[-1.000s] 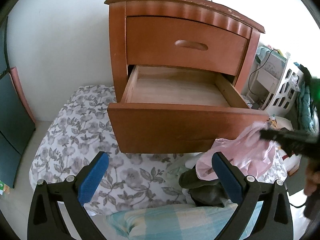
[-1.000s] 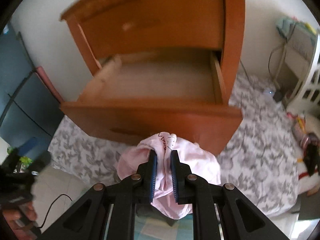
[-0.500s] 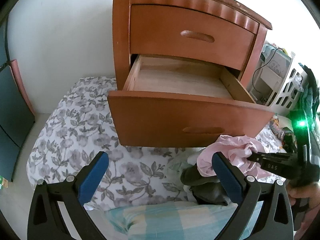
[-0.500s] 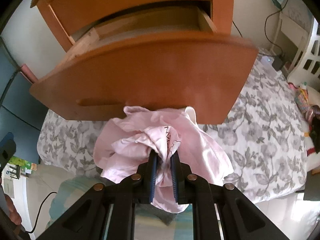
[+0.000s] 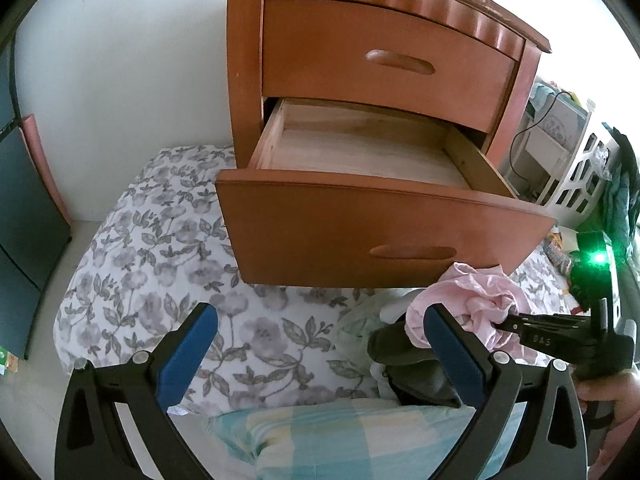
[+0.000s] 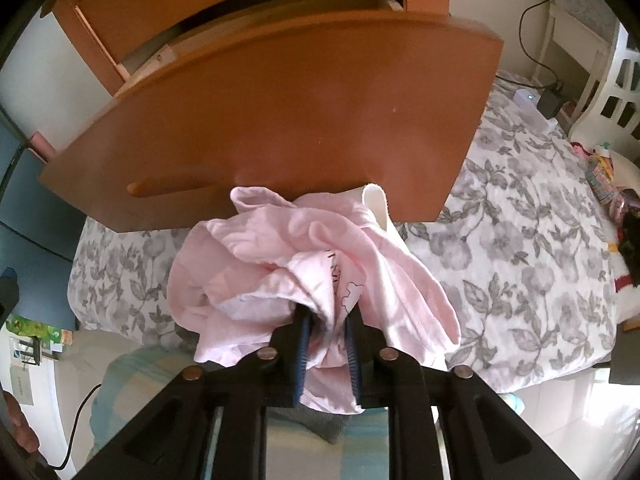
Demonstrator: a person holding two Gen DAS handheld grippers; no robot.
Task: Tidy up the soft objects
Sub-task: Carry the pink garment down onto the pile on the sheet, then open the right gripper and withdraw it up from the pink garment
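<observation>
A crumpled pink garment (image 6: 280,264) lies bunched between the pads of my right gripper (image 6: 328,320), just below the front of the open lower drawer (image 6: 280,100). Its jaws are opening, with cloth still filling the gap and touching both pads. In the left wrist view the pink garment (image 5: 476,300) rests on a pile with a dark grey garment (image 5: 400,348) and a pale cloth (image 5: 360,320), and the right gripper (image 5: 504,322) comes in from the right. My left gripper (image 5: 320,344) hangs open and holds nothing, left of the pile. The drawer (image 5: 360,156) shows bare wood inside.
The wooden nightstand (image 5: 384,60) stands against a white wall on a floral sheet (image 5: 160,260). A light blue checked cushion (image 5: 340,432) lies nearest me. A white lattice basket (image 5: 576,176) and cables sit at the right, a dark panel (image 5: 20,200) at the left.
My right gripper sank with the pink garment from the drawer front's height down onto the pile. Its pads now stand a little wider apart. The left gripper stayed about where it was.
</observation>
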